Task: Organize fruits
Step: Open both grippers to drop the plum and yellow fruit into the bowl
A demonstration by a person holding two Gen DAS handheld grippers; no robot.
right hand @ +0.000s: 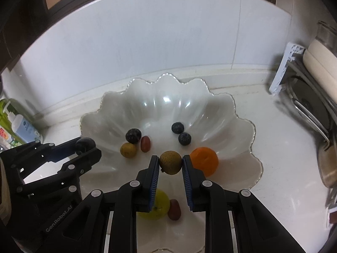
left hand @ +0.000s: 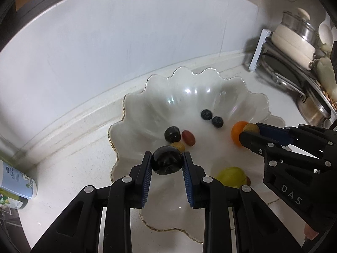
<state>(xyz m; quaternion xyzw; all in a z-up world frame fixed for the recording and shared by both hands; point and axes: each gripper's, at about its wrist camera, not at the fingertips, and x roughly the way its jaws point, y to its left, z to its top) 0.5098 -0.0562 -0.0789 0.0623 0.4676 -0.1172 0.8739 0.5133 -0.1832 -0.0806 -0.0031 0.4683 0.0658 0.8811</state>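
Observation:
A white scalloped bowl (left hand: 134, 113) (right hand: 219, 113) sits on the pale counter. My left gripper (left hand: 167, 162) (right hand: 86, 146) is shut on a dark round grape (left hand: 167, 162) (right hand: 85, 144) above the bowl's left rim. My right gripper (right hand: 170, 162) (left hand: 250, 131) is shut on a brown-yellow longan (right hand: 170, 162) (left hand: 251, 128) over the bowl's near side. Inside the bowl lie two blueberries (right hand: 178, 127) (left hand: 206, 114), another dark grape (right hand: 133, 135) (left hand: 172, 134), a red date (right hand: 145, 143) (left hand: 188, 137), a second longan (right hand: 128, 150) (left hand: 179, 146), an orange (right hand: 204, 161) (left hand: 237, 133), a yellow-green fruit (right hand: 161, 207) (left hand: 231, 176) and a second red date (right hand: 174, 209).
A white rack (right hand: 284, 67) (left hand: 258, 49) with pots and lids (left hand: 294, 40) stands at the right. Bottles (right hand: 16, 122) and a white tub (left hand: 16, 180) crowd the left edge. A tiled wall (right hand: 168, 31) rises just behind the bowl.

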